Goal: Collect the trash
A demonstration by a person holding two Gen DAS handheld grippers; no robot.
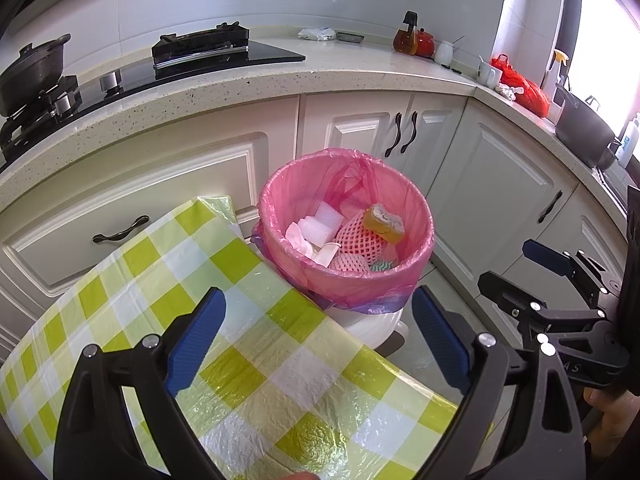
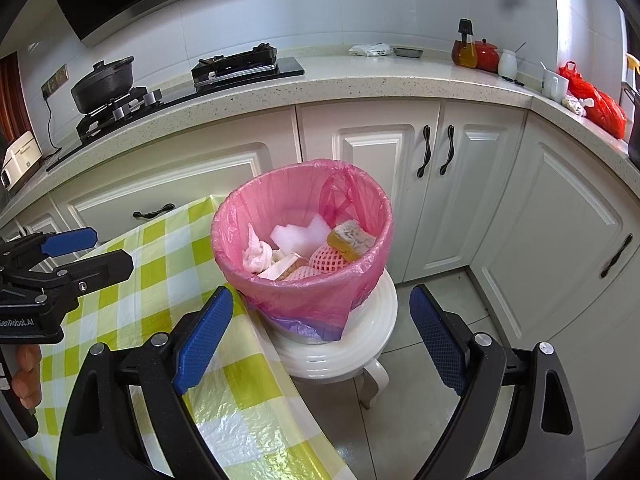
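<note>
progress: seemingly near done, no trash visible on checked tablecloth (image 1: 248, 360) | pink-lined bin (image 2: 304, 240) at 12 o'clock holds sponge (image 2: 351, 239), foam net, tissue | left gripper (image 1: 318, 344), right gripper (image 2: 320, 336): jaws apart, empty

Bright daylight, blown-out window (image 1: 600, 40), fisheye warp

Both wrist cameras look forward and down, close over the checked tablecloth (image 1: 256, 360) edge. The left view sits left of the right. The 2 views share the pink-lined bin (image 2: 304, 200), white stool (image 2: 340, 352) and kitchen counter (image 1: 280, 76).
</note>
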